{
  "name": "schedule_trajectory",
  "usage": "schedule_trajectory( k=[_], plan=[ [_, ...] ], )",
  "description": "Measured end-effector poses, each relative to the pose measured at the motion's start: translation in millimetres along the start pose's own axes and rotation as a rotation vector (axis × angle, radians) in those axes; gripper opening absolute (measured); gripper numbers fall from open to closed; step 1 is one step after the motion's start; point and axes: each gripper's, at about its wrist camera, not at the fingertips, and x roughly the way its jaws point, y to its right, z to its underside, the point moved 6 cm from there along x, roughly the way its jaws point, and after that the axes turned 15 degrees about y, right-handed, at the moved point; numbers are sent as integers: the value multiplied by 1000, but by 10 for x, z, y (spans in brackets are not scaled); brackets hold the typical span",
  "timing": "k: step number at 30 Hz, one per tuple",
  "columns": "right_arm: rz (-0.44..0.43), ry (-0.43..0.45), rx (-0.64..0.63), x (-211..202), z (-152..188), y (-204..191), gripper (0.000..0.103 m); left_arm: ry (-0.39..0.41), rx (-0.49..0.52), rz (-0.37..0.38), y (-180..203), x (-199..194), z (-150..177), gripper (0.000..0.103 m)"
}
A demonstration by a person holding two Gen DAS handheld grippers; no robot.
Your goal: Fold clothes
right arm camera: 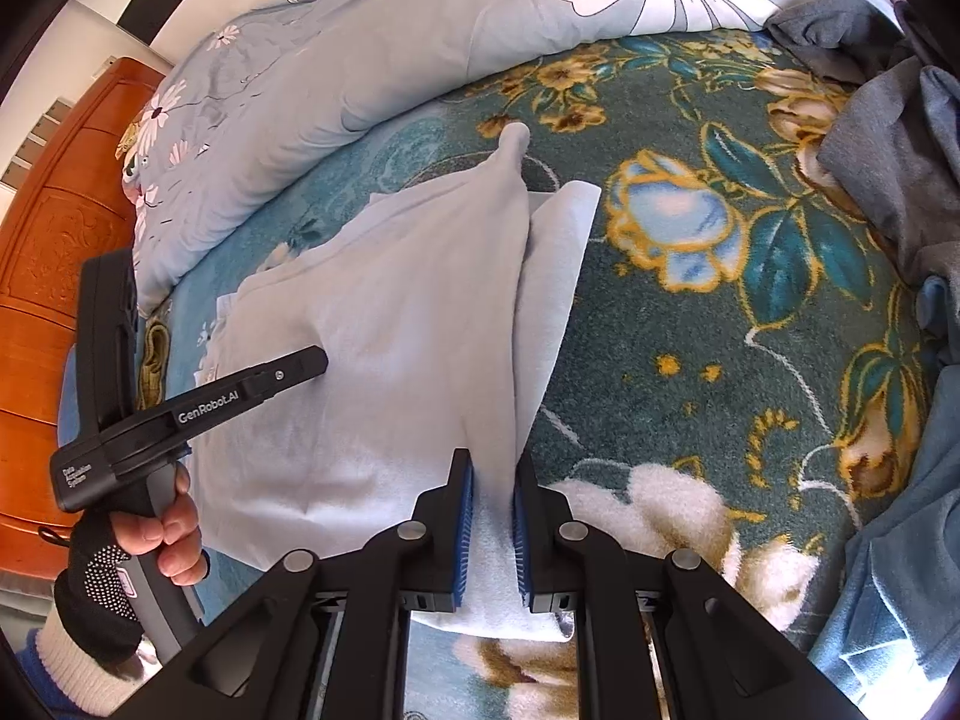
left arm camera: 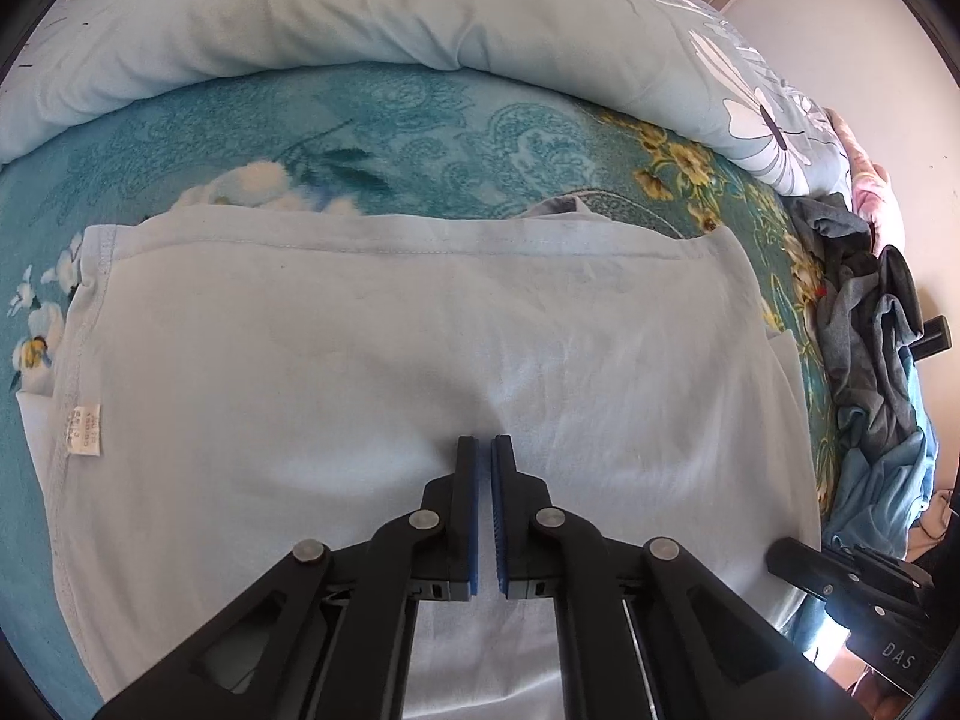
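A pale blue garment (left arm camera: 420, 360) lies spread flat on the teal floral blanket (left arm camera: 390, 132), inside out, with a white care label (left arm camera: 87, 429) at its left seam. My left gripper (left arm camera: 485, 447) is shut and empty, its tips pressing down on the middle of the cloth. It also shows in the right wrist view (right arm camera: 312, 360), resting on the garment (right arm camera: 390, 324). My right gripper (right arm camera: 495, 468) is shut on the garment's right edge, holding a raised fold. Its body shows at the lower right of the left wrist view (left arm camera: 852, 594).
A rolled light blue floral duvet (left arm camera: 360, 12) lies along the far side of the bed. A pile of grey and blue clothes (left arm camera: 870, 348) sits at the right, also in the right wrist view (right arm camera: 900, 180). A wooden headboard (right arm camera: 54, 276) stands at left.
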Motion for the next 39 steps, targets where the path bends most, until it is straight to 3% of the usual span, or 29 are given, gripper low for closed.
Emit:
schedule_trajectory(
  k=[11,22,27,29,39],
  plan=[
    [0,-13,31,106,18,92,16,20,-1,55,47,-26,-134,4],
    [-13,-10,94,168,47,186,14,-3,1,54,41,72,-127,4],
    [15,1,28,19,-26,-8,12,2,-22,67,-5,-17,-146,4],
    [30,4,4,-60,-62,-108,12,41,-28,84,-55,-191,-186,4],
    [122,15,-227,-315,-123,-939,12,124,-126,22,-952,-956,-77,4]
  ],
)
